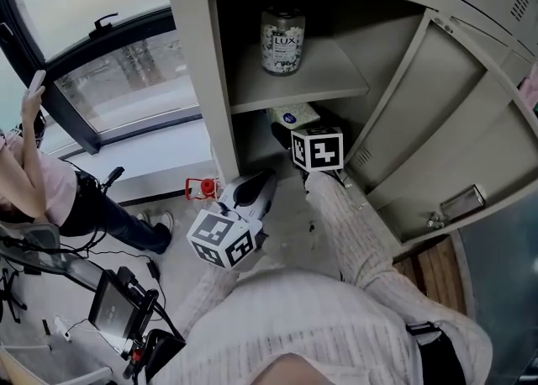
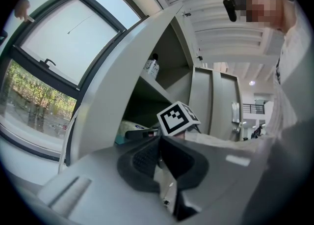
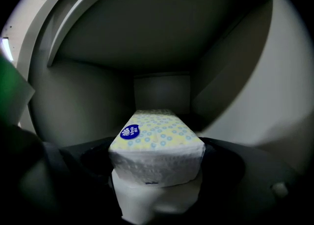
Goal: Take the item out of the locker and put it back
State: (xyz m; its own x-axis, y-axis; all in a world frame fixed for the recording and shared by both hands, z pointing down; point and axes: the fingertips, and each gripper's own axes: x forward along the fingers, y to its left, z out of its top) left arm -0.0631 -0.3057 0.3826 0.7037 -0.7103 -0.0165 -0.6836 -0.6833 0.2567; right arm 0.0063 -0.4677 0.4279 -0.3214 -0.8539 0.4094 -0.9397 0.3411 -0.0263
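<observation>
The grey locker [image 1: 195, 81] stands open. In its lower compartment lies a tissue pack [image 1: 292, 113], white with a yellow-and-blue dotted top and a blue round label. My right gripper [image 1: 290, 134] reaches into that compartment. In the right gripper view the tissue pack [image 3: 156, 143] lies between the wide-spread jaws of my right gripper [image 3: 157, 159], which is open, on a white mass beneath it. My left gripper [image 1: 262, 180] hangs outside, low in front of the locker, shut and empty; its dark pads [image 2: 142, 162] meet in the left gripper view.
A jar labelled LUX [image 1: 282, 40] stands on the upper shelf [image 1: 336, 85]. The locker door [image 1: 458, 135] swings out to the right. A person [image 1: 38, 186] sits by the window [image 1: 118, 72] at left. A small red object [image 1: 200, 187] and equipment [image 1: 118, 308] lie on the floor.
</observation>
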